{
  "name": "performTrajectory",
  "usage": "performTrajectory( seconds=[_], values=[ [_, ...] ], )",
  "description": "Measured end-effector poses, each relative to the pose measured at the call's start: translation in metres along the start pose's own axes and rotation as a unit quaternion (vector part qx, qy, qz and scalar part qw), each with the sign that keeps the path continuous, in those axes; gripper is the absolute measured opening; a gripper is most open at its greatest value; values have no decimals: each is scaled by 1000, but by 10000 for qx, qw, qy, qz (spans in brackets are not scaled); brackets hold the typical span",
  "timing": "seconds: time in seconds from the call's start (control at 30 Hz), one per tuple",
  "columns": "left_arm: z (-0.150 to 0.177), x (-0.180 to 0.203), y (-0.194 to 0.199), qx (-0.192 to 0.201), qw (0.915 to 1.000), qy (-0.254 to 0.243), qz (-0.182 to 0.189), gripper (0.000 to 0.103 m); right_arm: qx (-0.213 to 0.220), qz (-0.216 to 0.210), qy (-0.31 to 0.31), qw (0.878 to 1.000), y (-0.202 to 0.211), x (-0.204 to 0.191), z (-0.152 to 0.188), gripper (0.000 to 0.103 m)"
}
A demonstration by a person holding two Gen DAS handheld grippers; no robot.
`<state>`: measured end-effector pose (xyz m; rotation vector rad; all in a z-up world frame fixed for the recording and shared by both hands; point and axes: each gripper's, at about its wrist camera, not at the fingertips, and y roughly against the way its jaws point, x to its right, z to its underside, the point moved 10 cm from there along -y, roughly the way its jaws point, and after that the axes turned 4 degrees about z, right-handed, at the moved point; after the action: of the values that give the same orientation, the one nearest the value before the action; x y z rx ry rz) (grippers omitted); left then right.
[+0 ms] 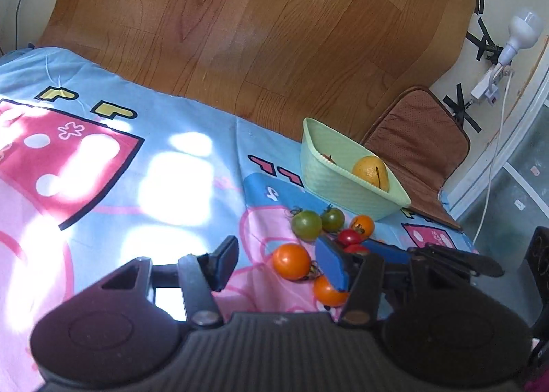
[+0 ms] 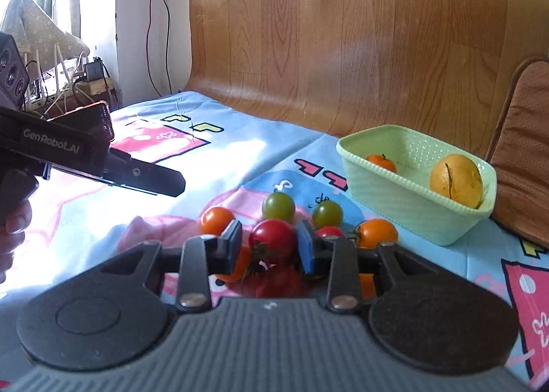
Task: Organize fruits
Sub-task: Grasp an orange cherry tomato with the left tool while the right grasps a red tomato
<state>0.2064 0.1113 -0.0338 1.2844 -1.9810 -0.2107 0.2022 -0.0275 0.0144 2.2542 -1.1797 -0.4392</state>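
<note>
A light green basket (image 2: 394, 200) stands on the cartoon-print cloth and holds a yellow-orange citrus fruit (image 2: 456, 180) and a small orange tomato (image 2: 381, 163). Several loose tomatoes lie in front of it: green (image 2: 278, 205), orange (image 2: 216, 219), red. My right gripper (image 2: 271, 244) is open, its jaws on either side of a red tomato (image 2: 272, 244); I cannot tell if the pads touch it. My left gripper (image 1: 279, 263) is open and empty over an orange tomato (image 1: 292, 261). The basket (image 1: 329, 176) also shows in the left wrist view.
A brown seat cushion (image 1: 420, 141) lies right of the basket. Wood-pattern flooring (image 1: 257, 21) curves up behind the cloth. A power strip with a bulb (image 1: 514, 38) and cable sits at far right. Cables and boxes (image 2: 68, 83) crowd the far left.
</note>
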Motion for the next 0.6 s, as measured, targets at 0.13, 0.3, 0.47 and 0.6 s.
performTrajectory(
  seconds=[0.13, 0.3, 0.47, 0.6],
  values=[
    [2, 9, -18, -135, 9998, -170, 14, 60, 168, 207, -90, 9996, 26, 9, 1, 32],
    [12, 14, -41, -341, 9983, -403, -263, 56, 145, 319, -142, 9993, 55, 20, 21, 33],
    [16, 14, -41, -242, 9976, -510, -409, 32, -181, 320, -394, 9985, 59, 25, 50, 33],
    [22, 13, -27, -239, 9974, -454, -500, 32, -271, 327, -477, 9980, 60, 24, 60, 33]
  ],
)
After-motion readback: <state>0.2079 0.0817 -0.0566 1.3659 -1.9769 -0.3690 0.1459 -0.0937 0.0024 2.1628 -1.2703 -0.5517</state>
